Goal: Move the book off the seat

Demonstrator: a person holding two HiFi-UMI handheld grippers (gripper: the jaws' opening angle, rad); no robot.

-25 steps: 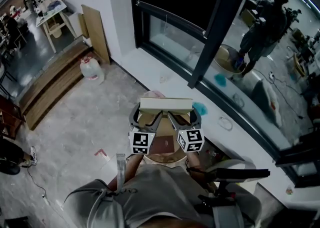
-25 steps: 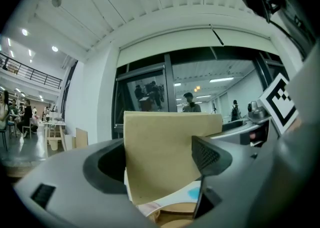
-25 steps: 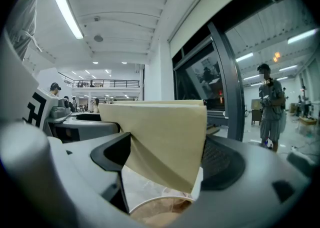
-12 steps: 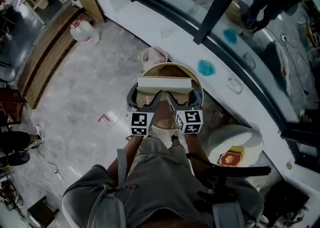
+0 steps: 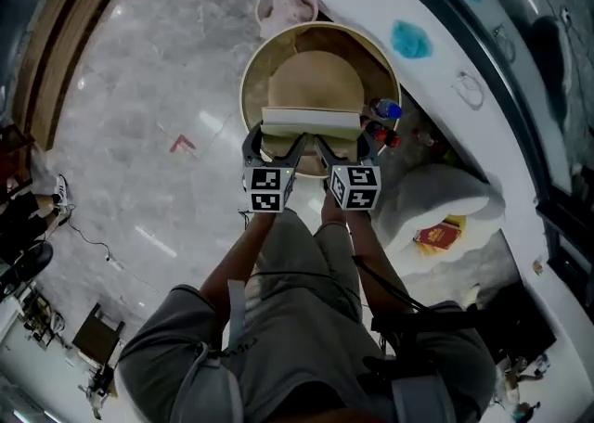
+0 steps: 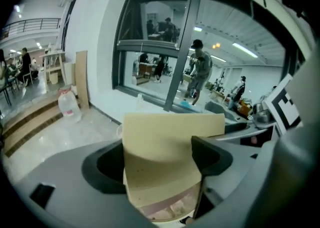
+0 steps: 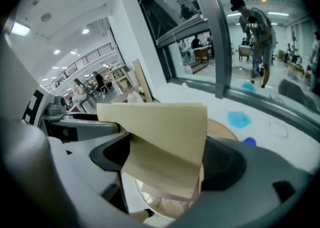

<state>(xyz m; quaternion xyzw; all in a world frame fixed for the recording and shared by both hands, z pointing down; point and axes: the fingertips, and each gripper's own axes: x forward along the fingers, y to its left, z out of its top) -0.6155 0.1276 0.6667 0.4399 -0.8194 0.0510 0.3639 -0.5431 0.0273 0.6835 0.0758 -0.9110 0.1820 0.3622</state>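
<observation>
A: Your forearms reach forward side by side, angled downward.

B: And your left gripper (image 5: 274,142) and right gripper (image 5: 345,142) each clamp one end of the book (image 5: 311,119), jaws wide.

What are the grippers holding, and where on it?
The book: the left gripper has its jaws on the left end, the right gripper on the right end.

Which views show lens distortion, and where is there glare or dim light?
Head view: dim and bluish, with pale light streaks reflected on the glossy floor. Left gripper view: fisheye bends the window frame, corners black. Right gripper view: same bending; the near book looks slightly soft.
</observation>
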